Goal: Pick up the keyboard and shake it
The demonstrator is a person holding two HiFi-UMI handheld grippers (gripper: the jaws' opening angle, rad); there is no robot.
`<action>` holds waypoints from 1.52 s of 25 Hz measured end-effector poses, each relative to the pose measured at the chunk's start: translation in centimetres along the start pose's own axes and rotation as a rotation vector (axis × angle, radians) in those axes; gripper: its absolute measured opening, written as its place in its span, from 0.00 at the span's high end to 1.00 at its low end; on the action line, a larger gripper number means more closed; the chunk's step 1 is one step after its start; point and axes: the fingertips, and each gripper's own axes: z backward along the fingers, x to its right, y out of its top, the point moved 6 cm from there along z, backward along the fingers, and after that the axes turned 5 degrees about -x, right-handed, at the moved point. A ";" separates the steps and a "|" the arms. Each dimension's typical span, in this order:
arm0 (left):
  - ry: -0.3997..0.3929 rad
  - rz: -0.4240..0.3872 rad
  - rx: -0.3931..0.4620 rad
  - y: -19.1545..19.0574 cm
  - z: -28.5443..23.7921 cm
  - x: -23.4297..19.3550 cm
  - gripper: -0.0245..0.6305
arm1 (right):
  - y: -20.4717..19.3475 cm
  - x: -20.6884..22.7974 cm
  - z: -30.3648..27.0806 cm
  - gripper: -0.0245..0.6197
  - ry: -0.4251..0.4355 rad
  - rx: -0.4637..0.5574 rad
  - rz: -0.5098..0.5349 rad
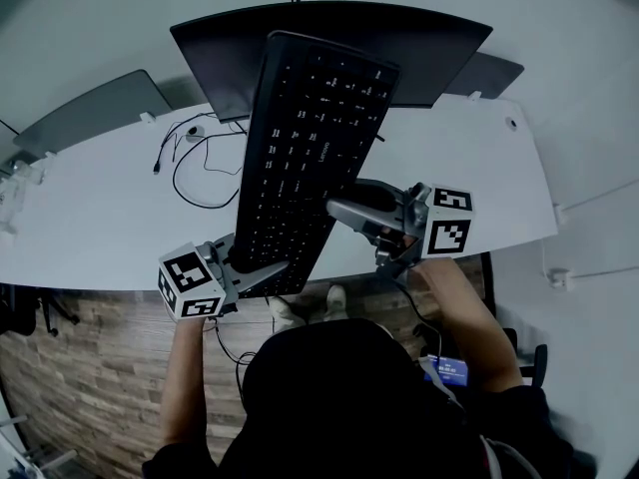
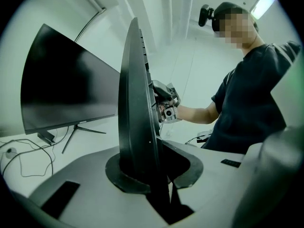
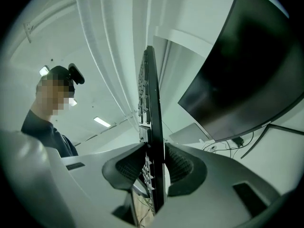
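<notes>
A black keyboard is lifted off the white desk and tilted, its far end in front of the monitor. My left gripper is shut on its near short end; in the left gripper view the keyboard stands edge-on between the closed jaws of this gripper. My right gripper holds the right long edge. In the right gripper view both pads of that gripper touch the faces of the thin keyboard. The right gripper also shows behind the keyboard in the left gripper view.
A dark curved monitor stands at the back of the desk, close to the keyboard's far end. Black cables lie on the desk at the left. Grey panels stand behind the desk. Wooden floor lies below the desk's front edge.
</notes>
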 end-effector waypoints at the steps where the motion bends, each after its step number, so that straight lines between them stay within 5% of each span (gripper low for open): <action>1: 0.020 -0.009 -0.008 0.0 0.2 -0.2 0.82 | 0.0 0.1 0.1 0.78 -0.020 -0.002 0.008; 9: 0.243 -0.074 -0.010 0.2 1.2 -0.9 0.82 | -1.0 0.8 4.6 0.78 -0.202 0.007 0.110; 13: 0.382 -0.149 -0.110 0.3 2.2 -2.0 0.82 | -0.6 -0.5 5.0 0.78 -0.288 -0.062 0.284; 25: 0.639 -0.250 -0.355 0.1 5.5 -6.2 0.83 | 3.2 -4.4 -1.0 0.77 -0.500 -0.294 0.875; 30: 0.697 -0.286 -0.389 0.3 5.8 -6.5 0.83 | 3.8 -5.8 -1.8 0.75 -0.567 -0.463 1.086; 38: 0.752 -0.330 -0.446 0.8 6.7 -7.0 0.83 | 4.9 -8.1 -4.6 0.69 -0.593 -0.564 1.342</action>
